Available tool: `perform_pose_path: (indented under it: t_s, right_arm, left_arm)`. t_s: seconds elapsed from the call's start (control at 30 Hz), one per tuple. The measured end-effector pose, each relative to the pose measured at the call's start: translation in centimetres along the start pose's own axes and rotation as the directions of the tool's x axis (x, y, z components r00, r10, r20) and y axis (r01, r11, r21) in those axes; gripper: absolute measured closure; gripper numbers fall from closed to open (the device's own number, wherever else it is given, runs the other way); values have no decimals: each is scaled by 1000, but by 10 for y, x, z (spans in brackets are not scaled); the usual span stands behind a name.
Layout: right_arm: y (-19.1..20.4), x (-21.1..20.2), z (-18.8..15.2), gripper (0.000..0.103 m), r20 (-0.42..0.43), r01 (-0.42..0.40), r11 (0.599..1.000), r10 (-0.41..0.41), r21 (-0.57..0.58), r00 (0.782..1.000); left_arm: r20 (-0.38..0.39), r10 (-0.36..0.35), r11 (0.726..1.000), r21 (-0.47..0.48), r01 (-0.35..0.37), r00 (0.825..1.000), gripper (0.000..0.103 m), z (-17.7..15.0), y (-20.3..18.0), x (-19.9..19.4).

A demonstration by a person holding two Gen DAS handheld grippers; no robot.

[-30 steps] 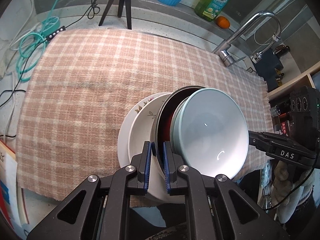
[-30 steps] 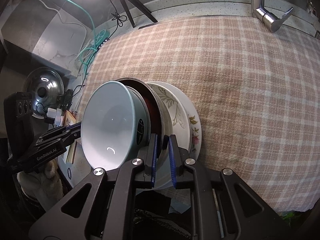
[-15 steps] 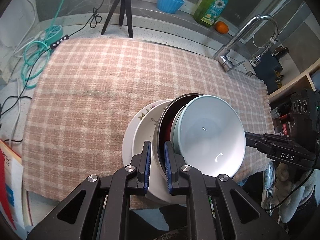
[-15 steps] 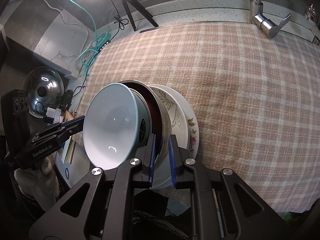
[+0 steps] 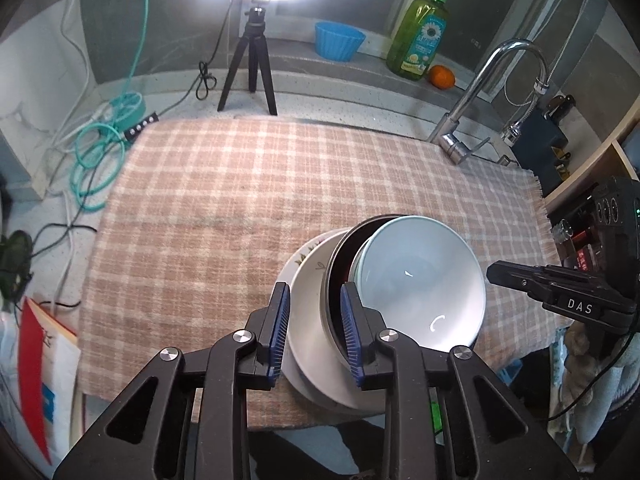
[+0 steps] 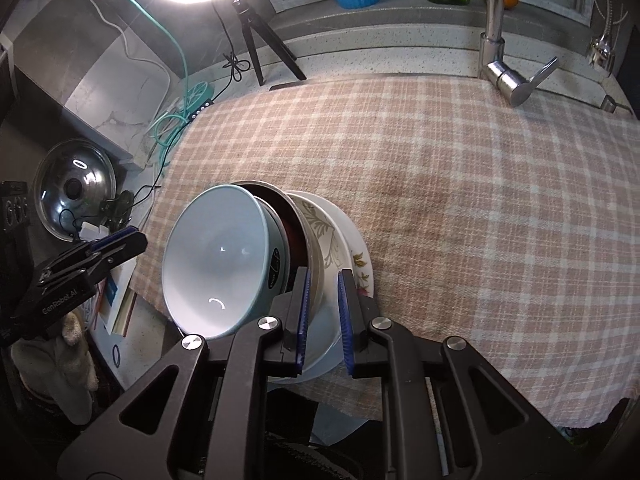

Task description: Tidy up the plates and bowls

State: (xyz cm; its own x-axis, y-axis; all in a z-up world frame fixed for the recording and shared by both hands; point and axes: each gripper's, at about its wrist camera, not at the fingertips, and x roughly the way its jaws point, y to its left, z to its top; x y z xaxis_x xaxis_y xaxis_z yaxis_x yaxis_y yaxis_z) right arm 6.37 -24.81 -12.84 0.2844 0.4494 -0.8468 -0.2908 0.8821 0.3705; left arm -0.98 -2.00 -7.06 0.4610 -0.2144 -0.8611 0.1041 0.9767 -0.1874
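Note:
A stack of dishes sits at the near edge of the checked cloth [image 5: 240,200]: white floral plates [image 5: 308,320] at the bottom, a dark steel-rimmed dish [image 5: 334,276] on them, and a pale blue-white bowl [image 5: 420,280] on top. My left gripper [image 5: 314,332] is open, its jaws apart around the plates' and dish's rim. In the right wrist view the same bowl [image 6: 216,256], dark dish [image 6: 296,232] and floral plates [image 6: 344,248] show. My right gripper [image 6: 322,316] is open, its jaws astride the plates' rim on the other side.
A black tripod [image 5: 252,60] with a ring light, coiled teal cable [image 5: 96,160] and power strip stand at the back left. A blue cup [image 5: 340,40], green soap bottle [image 5: 420,36], orange [image 5: 442,77] and tap [image 5: 480,100] line the back. A pot lid [image 6: 74,188] lies left.
Both grippers have opened, letting go of the stack's rim, and both have drawn back and tilted up so that the ring light has come into view.

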Motion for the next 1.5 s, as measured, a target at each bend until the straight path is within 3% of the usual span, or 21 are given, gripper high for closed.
perform_pose_path:
  t_s: [0.1, 0.2, 0.33, 0.47, 0.57, 0.67, 0.77, 1.07, 1.5]
  right_arm:
    - [2, -8, -1, 71, 40, 37, 999, -37, -17, 999]
    - [3, -17, -2, 70, 76, 63, 998, -61, -25, 995]
    - [6, -31, -5, 59, 134, 111, 993, -106, -32, 985]
    - [9, -44, -8, 53, 194, 147, 988, -137, -36, 971]
    - [11, -54, -9, 28, 245, 187, 982, -172, -37, 954]
    - [14, -64, -11, 25, 301, 221, 975, -203, -28, 932]
    - [15, -67, -11, 17, 310, 232, 973, -214, -20, 926]
    - [17, -72, -12, 16, 333, 238, 971, -222, -6, 916]
    - [19, -68, -11, 16, 323, 227, 974, -214, -4, 922]
  left_arm:
    - [21, 9, 1000, 7, -9, 1000, 73, 1, -1, -5]
    - [48, 32, 999, 24, -33, 998, 69, 1, -5, -10]
    - [85, 45, 998, 38, -48, 995, 47, 0, -12, -19]
    - [126, 68, 996, 47, -74, 990, 41, 1, -15, -28]
    - [164, 83, 994, 54, -93, 983, 32, 2, -19, -35]
    - [200, 109, 990, 64, -124, 974, 27, 3, -22, -41]
    - [215, 129, 987, 71, -147, 968, 26, 5, -26, -44]
    - [232, 141, 985, 62, -160, 962, 26, 7, -27, -50]
    - [225, 152, 984, 57, -169, 962, 26, 8, -27, -49]
